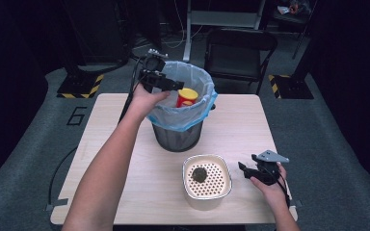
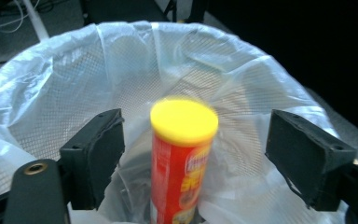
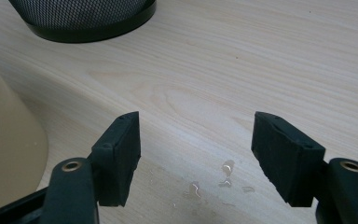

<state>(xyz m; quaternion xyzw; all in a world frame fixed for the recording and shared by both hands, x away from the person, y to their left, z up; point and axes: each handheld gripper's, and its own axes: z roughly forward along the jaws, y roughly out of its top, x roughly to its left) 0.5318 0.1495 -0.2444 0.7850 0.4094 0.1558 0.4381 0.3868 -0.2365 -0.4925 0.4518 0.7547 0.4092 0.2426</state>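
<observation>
A red crisp can with a yellow lid [image 1: 187,97] stands upright inside the bag-lined mesh bin [image 1: 178,134] at the back of the table. My left gripper [image 1: 178,86] hangs over the bin's near-left rim. In the left gripper view the can [image 2: 182,154] is blurred and sits between the wide-apart jaws of my left gripper [image 2: 193,121], touching neither pad. It is open. My right gripper [image 1: 244,169] rests low over the table at the front right, and its jaws [image 3: 196,130] stand open over bare wood with nothing between them.
A beige container with a perforated insert [image 1: 224,192] sits front centre, with a dark lump [image 1: 200,174] on the insert. Small water drops [image 3: 226,175] lie on the wooden table [image 1: 115,125] near my right gripper. A folding chair [image 1: 238,53] stands beyond the table.
</observation>
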